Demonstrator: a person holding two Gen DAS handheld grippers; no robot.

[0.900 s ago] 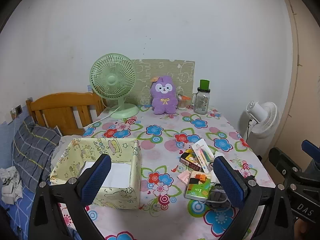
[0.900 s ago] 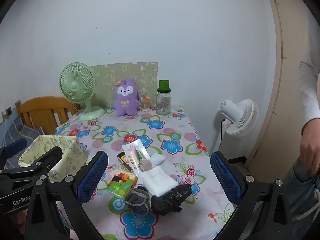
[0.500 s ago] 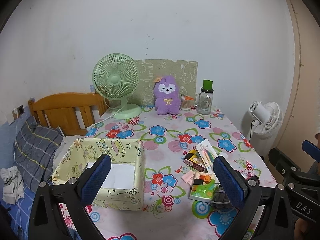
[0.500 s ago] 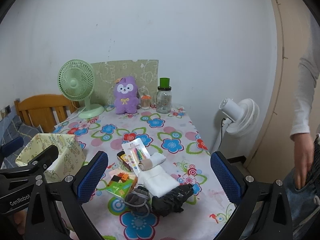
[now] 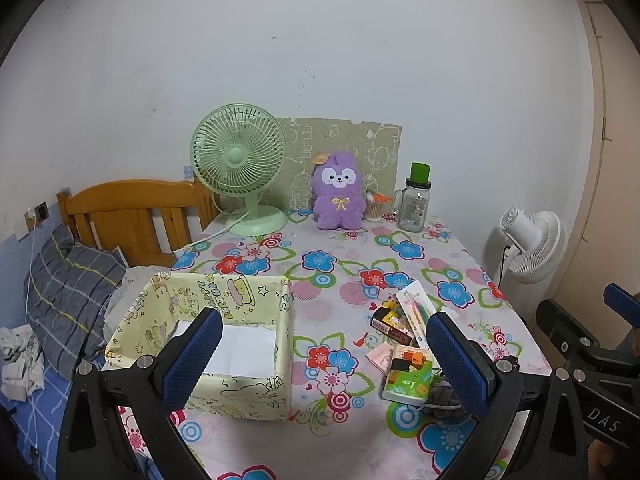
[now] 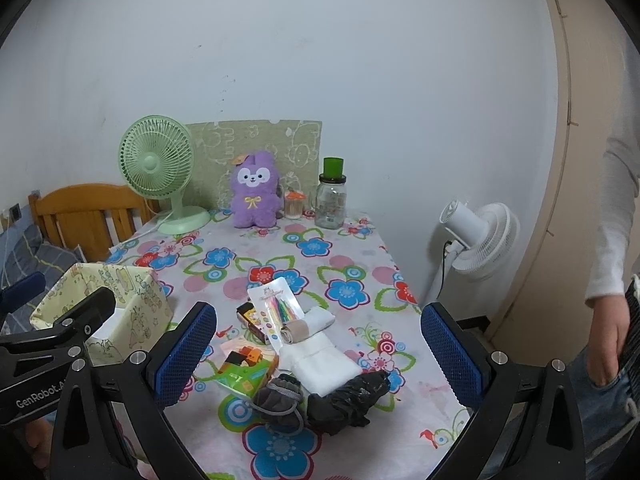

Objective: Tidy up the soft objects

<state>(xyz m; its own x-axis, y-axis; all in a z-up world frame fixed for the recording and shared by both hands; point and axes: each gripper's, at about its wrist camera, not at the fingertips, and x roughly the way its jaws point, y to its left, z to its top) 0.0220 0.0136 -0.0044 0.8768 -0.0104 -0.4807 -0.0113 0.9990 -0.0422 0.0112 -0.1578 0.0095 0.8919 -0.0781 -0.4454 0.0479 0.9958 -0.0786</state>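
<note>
Home bedroom. Wooden bed headboard and plaid pillow left of counter with floral cloth; green desk fan and purple plush toy at counter's far edge; white standing fan right of counter, by door.

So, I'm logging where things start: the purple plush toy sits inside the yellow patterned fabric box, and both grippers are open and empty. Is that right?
Not quite. The purple plush toy stands at the table's far edge by the wall, not inside the yellow patterned fabric box; the left wrist view shows it. The left gripper and right gripper are open and empty.
</note>
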